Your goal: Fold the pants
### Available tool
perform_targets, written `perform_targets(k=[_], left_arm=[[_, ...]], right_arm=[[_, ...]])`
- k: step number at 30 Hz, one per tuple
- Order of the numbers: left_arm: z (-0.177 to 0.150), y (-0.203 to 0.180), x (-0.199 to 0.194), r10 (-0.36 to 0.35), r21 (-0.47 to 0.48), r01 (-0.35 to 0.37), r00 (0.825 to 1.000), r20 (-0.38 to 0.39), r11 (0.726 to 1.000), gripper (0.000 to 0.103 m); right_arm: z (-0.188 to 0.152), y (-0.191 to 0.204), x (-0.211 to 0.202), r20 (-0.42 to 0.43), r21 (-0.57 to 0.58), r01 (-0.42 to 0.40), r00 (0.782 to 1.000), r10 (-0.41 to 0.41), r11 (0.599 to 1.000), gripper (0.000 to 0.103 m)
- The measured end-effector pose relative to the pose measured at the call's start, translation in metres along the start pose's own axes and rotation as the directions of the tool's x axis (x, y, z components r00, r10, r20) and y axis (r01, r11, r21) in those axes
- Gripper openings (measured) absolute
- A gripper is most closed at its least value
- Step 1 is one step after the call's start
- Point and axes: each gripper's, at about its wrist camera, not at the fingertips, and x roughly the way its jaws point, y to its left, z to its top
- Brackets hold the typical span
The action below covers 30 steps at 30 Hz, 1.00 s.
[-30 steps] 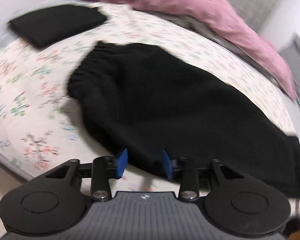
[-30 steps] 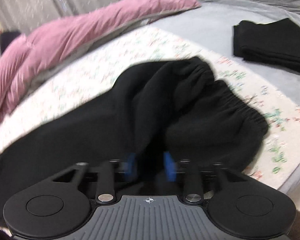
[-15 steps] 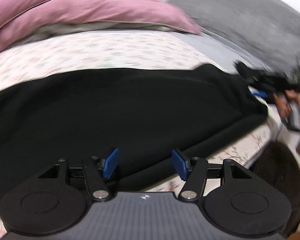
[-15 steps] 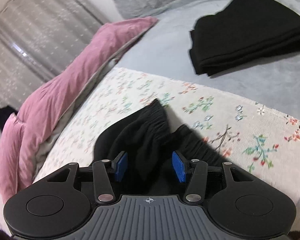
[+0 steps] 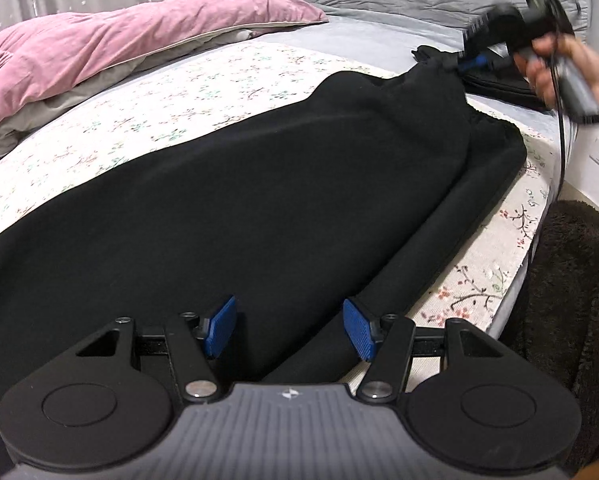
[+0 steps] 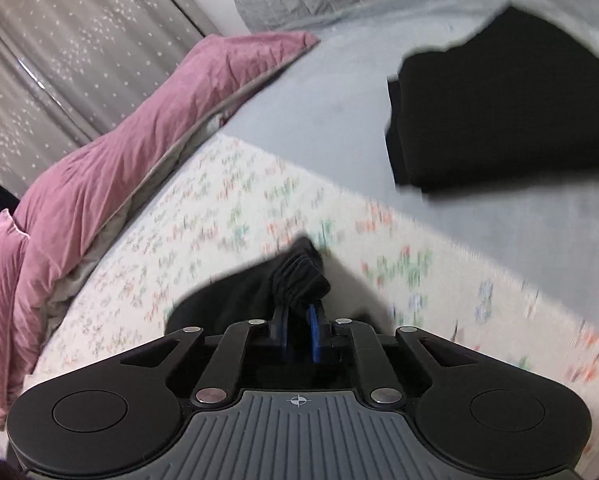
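Black pants (image 5: 259, 200) lie stretched across the floral bed sheet (image 5: 139, 120), one leg folded over the other. My left gripper (image 5: 289, 328) is open, its blue pads just above the near edge of the pants. My right gripper (image 6: 298, 330) is shut on the gathered waistband (image 6: 299, 276) and lifts it off the sheet. It also shows in the left wrist view (image 5: 473, 65) at the far right end of the pants, held by a hand.
A pink duvet (image 5: 99, 48) lies along the back of the bed. A stack of folded black clothes (image 6: 499, 108) sits on the grey blanket (image 6: 339, 120). A dark fluffy rug (image 5: 571, 300) is beside the bed edge at right.
My right gripper has closed on the waistband and pulled it up and away. My left gripper has swung along the pants and opened wider.
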Motion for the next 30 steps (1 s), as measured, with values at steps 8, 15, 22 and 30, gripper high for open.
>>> perform_targets(k=[8,15,22,30], left_arm=[[0.01,-0.006,0.002,0.035,0.012,-0.036,0.998,0.047,0.999,0.071],[0.011,0.011,-0.038,0.147,-0.005,-0.149,0.973,0.177,0.989,0.022],[-0.006,0.001,-0.058,0.099,0.173,-0.12,0.987,0.124,0.978,0.023],[-0.037,-0.014,-0.029,0.094,0.255,-0.093,0.996,0.008,0.962,0.023]], right_arm=[[0.054,0.052,-0.037,0.046,-0.105,-0.039,0.998,0.044,0.994,0.008],[0.051,0.065,-0.062,0.072,-0.173,-0.029,0.996,0.042,0.984,0.008],[-0.002,0.011,-0.071,-0.015,-0.173,0.028,0.999,-0.031,0.985,0.008],[-0.063,-0.051,-0.058,-0.092,-0.113,0.082,0.991,-0.092,0.99,0.007]])
